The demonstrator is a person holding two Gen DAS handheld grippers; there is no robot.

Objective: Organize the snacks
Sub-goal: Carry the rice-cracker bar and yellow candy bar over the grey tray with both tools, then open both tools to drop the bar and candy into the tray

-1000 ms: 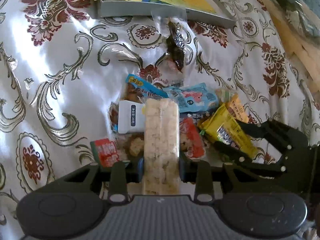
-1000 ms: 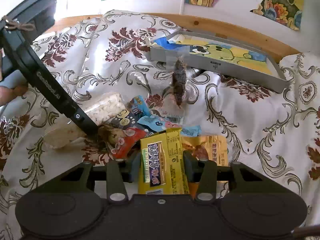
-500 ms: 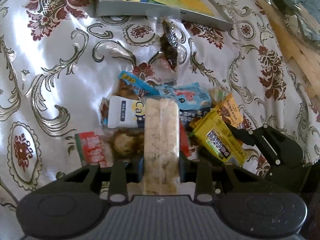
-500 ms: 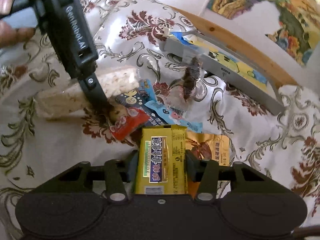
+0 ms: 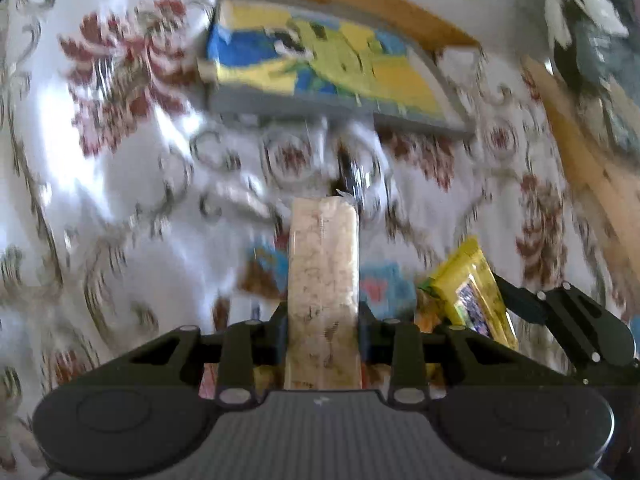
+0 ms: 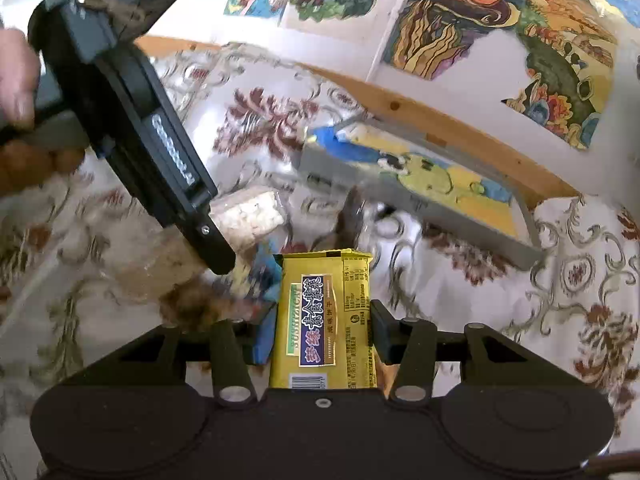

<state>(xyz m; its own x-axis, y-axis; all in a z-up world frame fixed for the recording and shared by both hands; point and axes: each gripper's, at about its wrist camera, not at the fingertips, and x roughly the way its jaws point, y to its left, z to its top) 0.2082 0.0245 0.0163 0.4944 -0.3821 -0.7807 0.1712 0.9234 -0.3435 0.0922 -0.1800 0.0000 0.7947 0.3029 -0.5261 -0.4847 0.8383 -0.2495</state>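
My left gripper [image 5: 322, 326] is shut on a long pale puffed-rice bar [image 5: 323, 280] in clear wrap, lifted off the flowered cloth. In the right wrist view that bar [image 6: 248, 216] sticks out past the left gripper's black finger. My right gripper [image 6: 323, 334] is shut on a yellow snack packet [image 6: 324, 316] with a blue label, also lifted; the same yellow packet [image 5: 472, 292] shows at the right of the left wrist view. A grey tray [image 6: 404, 184] with a cartoon picture inside lies beyond. A dark snack in clear wrap [image 6: 350, 214] rests just before it.
Several loose snack packets [image 5: 380, 288] lie blurred on the cloth under both grippers. A wooden rail [image 6: 440, 120] runs behind the tray, with drawings [image 6: 500, 32] on the wall above. A hand [image 6: 20, 120] holds the left gripper's handle at the left edge.
Both grippers have risen with their snacks and tilted upward, so the tray, rail and wall now show more. The snack pile has dropped lower in both views.
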